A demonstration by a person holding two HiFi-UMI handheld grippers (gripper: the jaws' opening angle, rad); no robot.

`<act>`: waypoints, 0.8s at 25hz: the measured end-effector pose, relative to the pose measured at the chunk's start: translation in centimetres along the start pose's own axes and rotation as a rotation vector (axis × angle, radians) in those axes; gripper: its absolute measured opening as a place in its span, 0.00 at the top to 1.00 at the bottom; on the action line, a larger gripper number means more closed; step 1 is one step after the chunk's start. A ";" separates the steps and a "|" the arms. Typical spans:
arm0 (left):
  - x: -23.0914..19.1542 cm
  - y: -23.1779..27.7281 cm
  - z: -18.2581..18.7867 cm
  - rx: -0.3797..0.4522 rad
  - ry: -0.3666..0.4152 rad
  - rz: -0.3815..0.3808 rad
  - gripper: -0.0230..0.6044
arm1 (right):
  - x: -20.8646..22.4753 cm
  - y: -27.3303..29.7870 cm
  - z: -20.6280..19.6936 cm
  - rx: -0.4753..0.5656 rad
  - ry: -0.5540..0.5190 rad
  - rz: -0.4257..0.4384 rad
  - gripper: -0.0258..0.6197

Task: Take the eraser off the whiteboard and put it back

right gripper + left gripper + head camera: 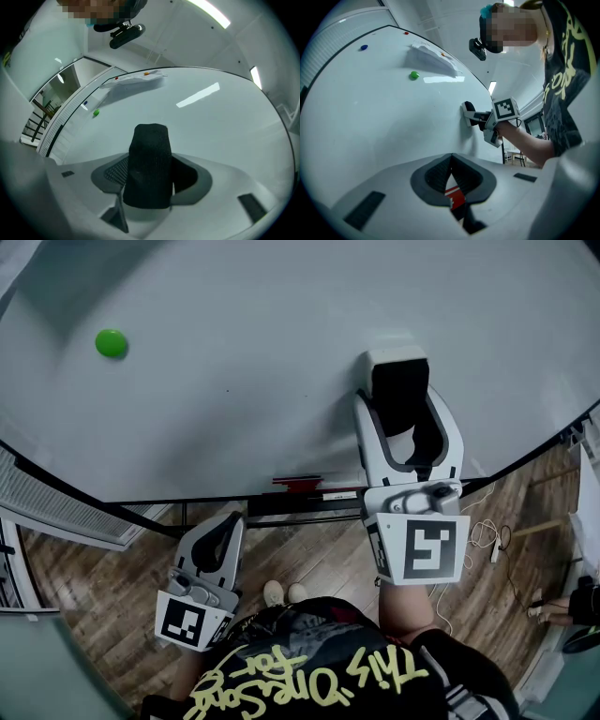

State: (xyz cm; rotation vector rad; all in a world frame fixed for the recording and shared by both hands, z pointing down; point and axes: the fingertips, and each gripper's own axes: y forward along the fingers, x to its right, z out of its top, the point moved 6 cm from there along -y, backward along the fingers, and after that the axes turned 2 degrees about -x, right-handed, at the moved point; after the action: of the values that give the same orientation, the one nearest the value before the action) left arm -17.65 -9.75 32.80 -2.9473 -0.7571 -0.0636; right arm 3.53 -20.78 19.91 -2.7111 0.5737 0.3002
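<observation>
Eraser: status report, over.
Right tool shut on eraser, eraser at the whiteboard. Left tool shut, empty, held low. Nothing in the way; green magnet well off to the left.

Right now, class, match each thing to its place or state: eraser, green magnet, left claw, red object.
Things:
1 eraser
2 green magnet
3 left claw
4 red object

Places or states:
A shut, empty
B on the tray below the whiteboard
C gripped in the right claw
D stuck on the whiteboard

Pairs: 1-C, 2-D, 3-A, 4-B
</observation>
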 end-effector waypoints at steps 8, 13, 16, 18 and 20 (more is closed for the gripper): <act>-0.1 0.0 -0.1 -0.037 -0.005 0.005 0.95 | 0.1 -0.2 -0.1 -0.004 -0.013 0.023 0.56; -0.5 0.1 0.2 -0.038 0.005 0.010 0.95 | 0.1 -0.3 0.0 0.003 0.016 0.048 0.56; -0.5 0.2 0.3 -0.040 0.011 0.011 0.95 | 0.0 -0.5 0.1 0.011 0.031 0.065 0.56; -0.5 0.2 0.4 -0.037 0.012 0.013 0.95 | 0.0 -0.6 0.1 0.011 0.030 0.069 0.56; -0.4 0.2 0.5 -0.034 0.015 0.015 0.95 | 0.1 -0.8 0.0 0.012 0.034 0.071 0.56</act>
State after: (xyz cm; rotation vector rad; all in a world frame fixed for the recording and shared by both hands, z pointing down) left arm -17.92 -10.09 32.28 -2.9810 -0.7399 -0.0982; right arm 3.94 -20.11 20.11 -2.6930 0.6800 0.2687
